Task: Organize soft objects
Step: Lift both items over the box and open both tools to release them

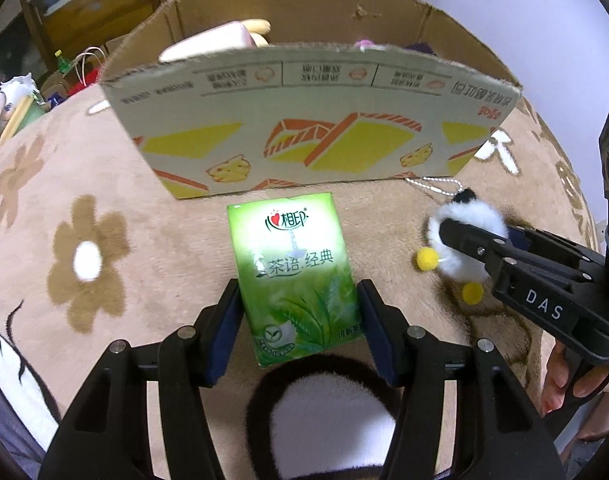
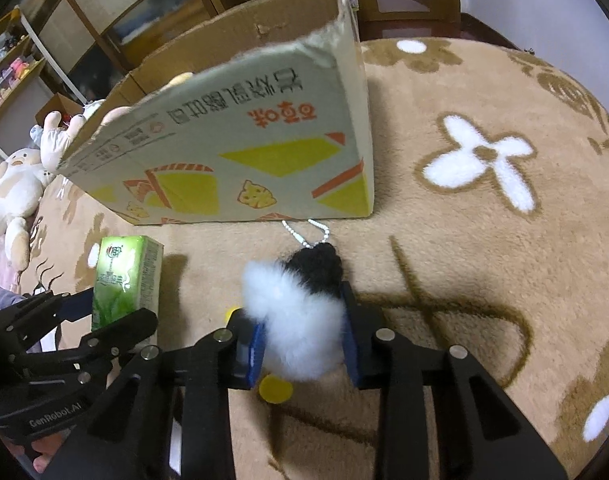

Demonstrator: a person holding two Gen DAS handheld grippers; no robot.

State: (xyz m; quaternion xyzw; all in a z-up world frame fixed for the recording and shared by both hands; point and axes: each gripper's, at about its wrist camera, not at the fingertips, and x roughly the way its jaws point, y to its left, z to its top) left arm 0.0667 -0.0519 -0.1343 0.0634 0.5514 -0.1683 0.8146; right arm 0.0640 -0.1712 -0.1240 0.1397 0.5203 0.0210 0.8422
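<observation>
The green tissue pack sits between the two fingers of the left gripper, its lower half inside the gap and its upper half reaching out toward the cardboard box. The blue pads stand at the pack's long sides, on or just off them; whether they are actually pressing is hard to tell from this angle. In the right wrist view the pack stands on the blanket with the left gripper around it.

The fluffy toy lies between the fingers of the right gripper, whose pads touch its white fur on both sides, so the gripper is closed on it. The toy rests on the blanket just in front of the box's near right corner, to the right of the tissue pack and apart from it.

The left gripper points forward at the box, low over the blanket. The right gripper comes in from the right side, angled toward the left, with the person's hand visible under its handle.

The pack is glossy green with a leaf picture and printed characters. The toy is a round white puff with a black top, small yellow pompoms and a bead chain trailing toward the box. Plush toys show over the box's rim.
</observation>
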